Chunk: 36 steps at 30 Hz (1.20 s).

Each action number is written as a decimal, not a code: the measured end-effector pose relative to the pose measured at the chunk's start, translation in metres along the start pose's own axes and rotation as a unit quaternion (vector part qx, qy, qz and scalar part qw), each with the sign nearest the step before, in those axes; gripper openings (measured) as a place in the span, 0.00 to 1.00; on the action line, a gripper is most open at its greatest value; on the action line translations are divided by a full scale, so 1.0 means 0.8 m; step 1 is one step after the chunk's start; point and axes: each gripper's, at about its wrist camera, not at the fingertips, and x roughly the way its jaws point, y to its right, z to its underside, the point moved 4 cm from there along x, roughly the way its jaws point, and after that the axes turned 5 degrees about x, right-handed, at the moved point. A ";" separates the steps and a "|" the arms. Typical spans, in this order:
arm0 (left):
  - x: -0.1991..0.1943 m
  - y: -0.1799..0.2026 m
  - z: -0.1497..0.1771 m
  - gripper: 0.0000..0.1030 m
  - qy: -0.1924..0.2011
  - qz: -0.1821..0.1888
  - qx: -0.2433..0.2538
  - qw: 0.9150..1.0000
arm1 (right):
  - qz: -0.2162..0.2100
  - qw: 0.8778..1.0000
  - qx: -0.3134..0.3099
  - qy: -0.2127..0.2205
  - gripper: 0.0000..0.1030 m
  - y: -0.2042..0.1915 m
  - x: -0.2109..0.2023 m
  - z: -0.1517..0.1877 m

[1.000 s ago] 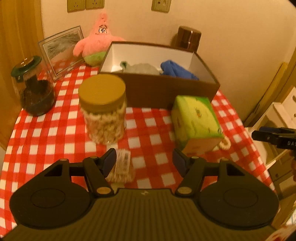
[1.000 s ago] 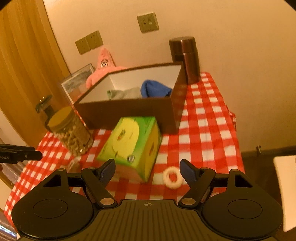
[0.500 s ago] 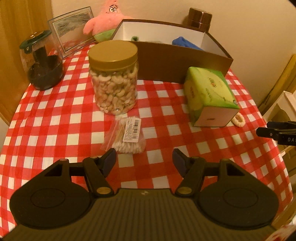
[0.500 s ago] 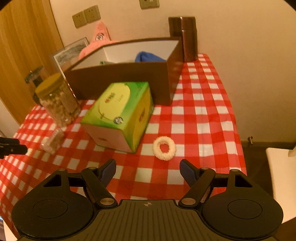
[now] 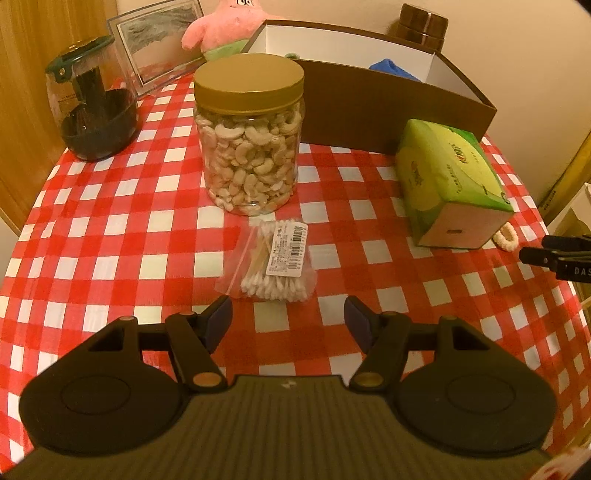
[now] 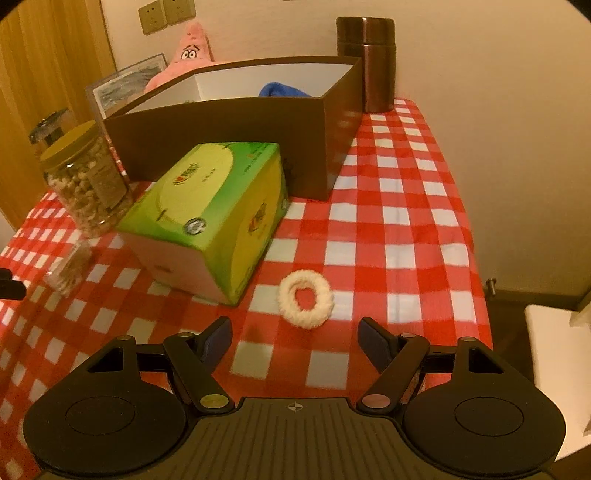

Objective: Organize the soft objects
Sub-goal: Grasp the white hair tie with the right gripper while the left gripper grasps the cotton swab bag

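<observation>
A brown box (image 5: 373, 107) with a white inside stands at the back of the checked table; a blue cloth (image 5: 391, 68) lies in it, also seen in the right wrist view (image 6: 282, 89). A pink star plush (image 5: 221, 29) sits behind the box. A cream fuzzy hair ring (image 6: 306, 303) lies on the cloth just ahead of my right gripper (image 6: 294, 338), which is open and empty. My left gripper (image 5: 287, 319) is open and empty just short of a bag of cotton swabs (image 5: 275, 264).
A cashew jar (image 5: 249, 147), a green tissue box (image 5: 450, 184), a dark glass jar (image 5: 92, 114), a picture frame (image 5: 155, 44) and a brown flask (image 6: 369, 62) stand on the table (image 5: 110, 229). The table's right edge drops off near a white stool (image 6: 554, 369).
Both grippers have drawn back and lower toward the table's near side. The swab bag and the hair ring now lie just ahead of the open fingers. Nothing was gripped.
</observation>
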 end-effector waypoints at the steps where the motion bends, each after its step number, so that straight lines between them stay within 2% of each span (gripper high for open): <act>1: 0.002 -0.001 -0.001 0.63 0.000 0.000 -0.001 1.000 | 0.001 1.000 -0.002 0.000 0.69 0.002 0.005 -0.002; 13: 0.033 -0.011 -0.016 0.63 -0.003 0.003 -0.005 1.000 | 0.011 1.000 -0.011 -0.013 0.54 0.008 0.053 -0.015; 22: 0.056 -0.010 -0.024 0.63 -0.007 0.002 0.005 1.000 | 0.017 1.000 -0.014 -0.002 0.23 0.008 0.059 -0.014; 36: 0.097 -0.017 -0.031 0.63 -0.025 -0.009 0.021 0.999 | 0.024 0.999 0.025 0.015 0.20 0.021 0.035 -0.020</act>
